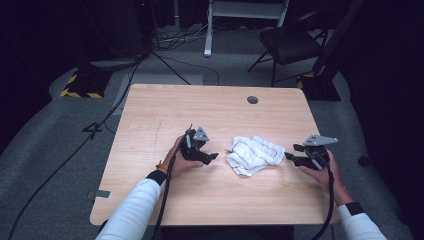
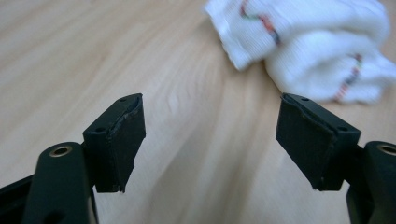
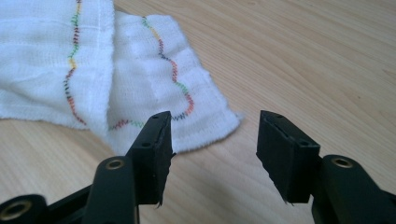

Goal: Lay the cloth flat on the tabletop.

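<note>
Cloth [image 1: 252,155], white and crumpled into a loose heap, lay on the wooden table [image 1: 200,105] between the two hand-held grippers, a little toward the person's right. In the right gripper view its folded layers showed wavy lines of coloured stitching along the hems, and one corner pointed toward the jaws.

At the left of the high view, the left gripper [image 1: 212,157] was held just above the tabletop, its jaws pointing toward the cloth but apart from it. In the left gripper view those jaws stood wide, with bare wood between them and the cloth lying beyond, up and to the right.

On the other side, the right gripper [image 1: 288,156] sat near the cloth's edge, aimed inward at it. Its jaws were parted, less widely than the left pair, and nothing was gripped; the cloth's corner lay just past the left-hand pad [image 3: 159,140] without touching it, as far as could be told.

Both hands wore white sleeves [image 1: 132,210].
</note>
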Action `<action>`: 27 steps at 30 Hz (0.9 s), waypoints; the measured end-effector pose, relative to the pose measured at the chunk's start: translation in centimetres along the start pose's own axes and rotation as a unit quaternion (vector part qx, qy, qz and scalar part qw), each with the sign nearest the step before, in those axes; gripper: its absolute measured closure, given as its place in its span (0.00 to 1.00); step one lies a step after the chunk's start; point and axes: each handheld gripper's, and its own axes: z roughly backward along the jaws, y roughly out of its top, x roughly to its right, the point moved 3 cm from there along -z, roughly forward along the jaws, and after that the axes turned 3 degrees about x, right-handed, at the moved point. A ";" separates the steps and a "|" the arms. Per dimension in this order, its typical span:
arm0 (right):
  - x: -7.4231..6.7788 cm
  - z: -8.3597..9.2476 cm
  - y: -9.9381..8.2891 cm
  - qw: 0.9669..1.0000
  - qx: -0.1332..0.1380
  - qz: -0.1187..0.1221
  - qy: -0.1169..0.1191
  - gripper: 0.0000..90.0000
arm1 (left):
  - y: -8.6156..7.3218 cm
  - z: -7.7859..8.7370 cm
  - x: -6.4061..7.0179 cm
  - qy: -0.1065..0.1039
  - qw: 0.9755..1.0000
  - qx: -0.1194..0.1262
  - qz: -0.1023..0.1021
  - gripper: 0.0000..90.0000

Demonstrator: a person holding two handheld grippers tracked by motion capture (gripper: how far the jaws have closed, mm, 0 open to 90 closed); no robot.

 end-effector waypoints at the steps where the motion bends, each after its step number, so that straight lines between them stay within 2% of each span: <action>1: 0.0 -0.5 0.2 1.000 -0.004 0.002 -0.003 0.51 | 0.5 -0.4 -0.2 -0.002 1.000 0.003 0.000 0.28; 4: 0.1 -1.3 0.5 1.000 -0.013 -0.002 -0.003 0.51 | 1.4 -1.0 -0.6 -0.002 1.000 0.016 0.006 0.30; 5: 0.1 -2.0 0.7 1.000 -0.014 0.002 -0.006 0.51 | 2.2 -1.6 -1.1 -0.005 0.999 0.030 0.013 0.31; 10: 0.4 -3.5 0.6 1.000 -0.030 -0.005 -0.007 0.51 | 3.8 -3.7 -1.8 -0.006 0.999 0.033 0.013 0.33; 12: 0.5 -3.9 0.5 0.999 -0.032 -0.009 -0.009 0.50 | 4.2 -4.7 -1.9 -0.007 1.000 0.021 0.007 0.33; 13: 0.5 -3.9 0.5 0.999 -0.032 -0.009 -0.009 0.50 | 4.2 -4.7 -1.9 -0.007 1.000 0.021 0.007 0.33; 15: 0.5 -4.5 0.2 0.999 -0.038 -0.013 -0.005 0.50 | 4.8 -6.1 -1.6 -0.008 1.000 0.009 -0.005 0.32; 20: 0.5 -4.6 -0.1 0.999 -0.035 -0.026 0.005 0.53 | 5.4 -8.1 -1.1 -0.025 1.000 0.003 0.002 0.32; 21: 0.5 -4.6 -0.1 0.999 -0.033 -0.027 0.008 0.54 | 5.5 -8.5 -1.0 -0.020 1.000 -0.004 -0.004 0.32; 26: 0.5 -4.5 -0.2 0.999 -0.029 -0.035 0.019 0.60 | 5.4 -9.4 -1.0 -0.026 1.000 -0.007 0.005 0.37; 27: 0.4 -4.5 -0.3 0.999 -0.026 -0.032 0.025 0.66 | 5.3 -9.6 -1.1 -0.034 0.999 -0.013 0.005 0.43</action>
